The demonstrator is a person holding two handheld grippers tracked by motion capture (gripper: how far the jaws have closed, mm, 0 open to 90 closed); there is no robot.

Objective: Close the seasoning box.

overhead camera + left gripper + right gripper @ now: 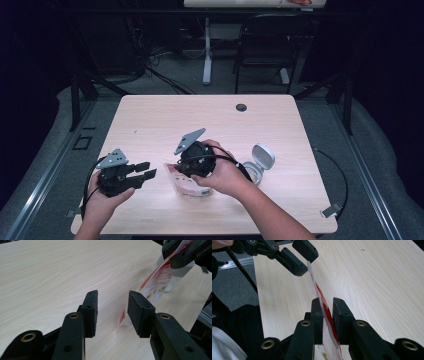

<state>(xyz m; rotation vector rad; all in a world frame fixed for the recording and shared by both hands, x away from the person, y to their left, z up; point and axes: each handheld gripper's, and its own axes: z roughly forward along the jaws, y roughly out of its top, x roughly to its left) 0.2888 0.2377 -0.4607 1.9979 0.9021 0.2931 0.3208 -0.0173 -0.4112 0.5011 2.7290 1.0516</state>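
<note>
Your right gripper [327,315] has a thin plastic bag [325,307] between its two black jaws. The bag is clear with red and yellow print. The jaws stand close on both sides of the bag and look like they pinch it. From above, your right gripper [186,176] points down at the bag [187,186], which lies on the surface [150,115] near the front edge, about in the middle.

Your left gripper [112,312] is apart and holds nothing. One end of the bag [155,281] sticks out just beside its right jaw (close, but I cannot tell if it touches). In the right gripper view, the left gripper [305,261] sits right at the far tip of the bag. From above, your left gripper [145,171] is off to the left of the bag, held a little above the surface, with its jaws pointing toward the bag.

A small grey and white thing with a round head [260,162] stands on the surface just to the right of your right hand [225,175].
</note>
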